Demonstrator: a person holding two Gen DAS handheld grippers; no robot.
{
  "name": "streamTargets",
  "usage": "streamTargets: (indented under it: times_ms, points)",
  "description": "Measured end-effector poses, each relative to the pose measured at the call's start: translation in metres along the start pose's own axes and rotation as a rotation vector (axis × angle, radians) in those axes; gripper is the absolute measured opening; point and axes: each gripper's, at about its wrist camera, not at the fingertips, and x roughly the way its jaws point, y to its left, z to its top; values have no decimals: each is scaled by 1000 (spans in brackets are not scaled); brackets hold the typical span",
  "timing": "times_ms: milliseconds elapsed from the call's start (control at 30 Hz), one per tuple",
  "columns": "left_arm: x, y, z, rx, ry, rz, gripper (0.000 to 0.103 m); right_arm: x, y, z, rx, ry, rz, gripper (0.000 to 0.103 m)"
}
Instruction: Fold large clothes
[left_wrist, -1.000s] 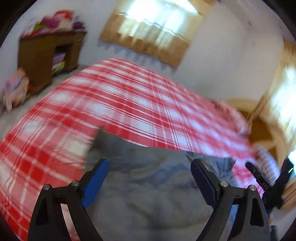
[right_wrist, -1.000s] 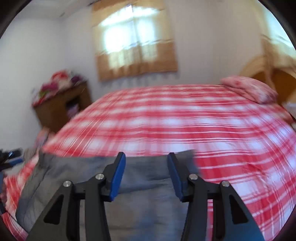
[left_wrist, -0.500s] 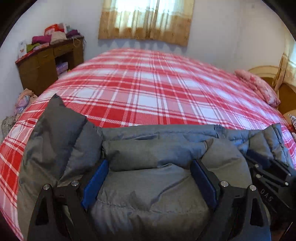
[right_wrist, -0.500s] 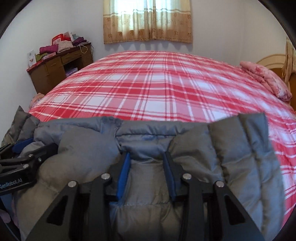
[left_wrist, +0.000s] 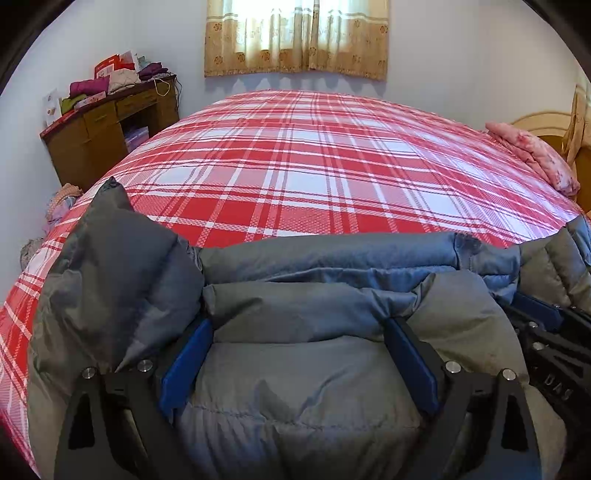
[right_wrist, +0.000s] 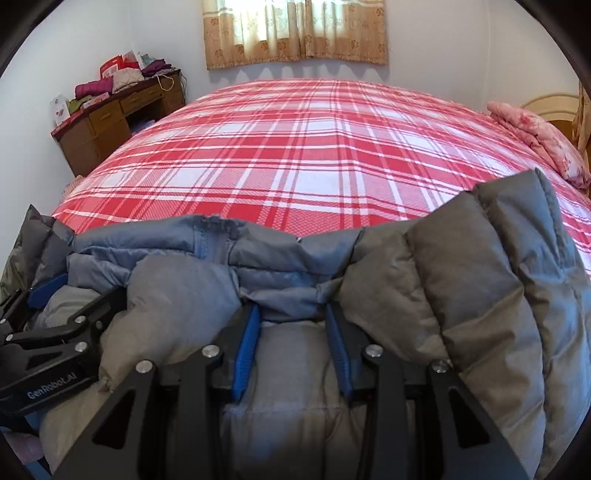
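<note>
A grey quilted puffer jacket (left_wrist: 295, 369) lies bunched at the near edge of the bed. It also fills the lower half of the right wrist view (right_wrist: 461, 295). My left gripper (left_wrist: 297, 325) has its jaws wide apart with a thick fold of the jacket between the blue pads. My right gripper (right_wrist: 293, 314) is closed on a narrower bunch of the jacket's edge. The right gripper shows at the right edge of the left wrist view (left_wrist: 546, 332). The left gripper shows at the left of the right wrist view (right_wrist: 55, 321).
The bed has a red and white plaid cover (left_wrist: 314, 166) stretching to the far wall. A pink pillow (left_wrist: 532, 158) lies at the right. A wooden desk (left_wrist: 107, 133) with stacked clothes stands at the left. A curtained window (left_wrist: 295, 33) is behind.
A second ago both grippers swung over the bed with the jacket low. Now both views are steady and the jacket's edge is bunched up between the fingers, close to the cameras.
</note>
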Motion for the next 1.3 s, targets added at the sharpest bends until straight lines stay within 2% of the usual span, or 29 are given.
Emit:
streamTargets:
  times_ms: [67, 133, 200, 233, 300, 400, 433, 500, 633, 733, 833, 967, 1067, 1100, 1167, 1300]
  points:
    - [1, -1, 0, 7, 4, 10, 95, -12, -6, 8, 5, 8, -2, 38]
    - [1, -1, 0, 5, 4, 8, 95, -31, -19, 17, 31, -41, -36, 39]
    - [0, 0, -1, 6, 2, 10, 95, -49, -41, 27, 60, -75, -85, 41]
    - [0, 0, -1, 8, 1, 13, 95, -52, -53, 30, 70, -75, -136, 41]
    - [0, -1, -2, 10, 0, 17, 95, -45, -74, 30, 72, -51, -216, 41]
    - [0, -2, -2, 13, -4, 19, 95, -22, -107, 14, 121, 2, -278, 41]
    - [0, -2, -2, 14, -5, 18, 95, -15, -117, 4, 151, 1, -273, 41]
    - [-1, -3, -2, 16, -8, 11, 95, -9, -132, -6, 230, -22, -208, 41]
    - [-1, -3, -3, 11, -10, 4, 95, -9, -143, -9, 284, -43, -159, 41]
    - [-1, -2, -3, 7, -8, -4, 95, -9, -158, -15, 368, -75, -87, 40]
    - [-3, 0, -3, 1, -2, -17, 95, -12, -154, -15, 364, -77, -99, 40]
    - [-23, 14, -1, -13, 17, -121, 95, -11, -142, -8, 287, -34, -176, 42]
    - [-57, 40, -1, -45, -38, -150, 95, -23, -126, -4, 184, -2, -273, 42]
    - [-69, 52, -1, -61, -51, -137, 95, -37, -115, -3, 157, -45, -290, 40]
    - [-84, 73, -2, -92, -69, -112, 95, -68, -90, -4, 125, -152, -215, 40]
    - [-87, 91, -9, -119, -75, -50, 95, -99, -11, -2, -22, -213, -62, 40]
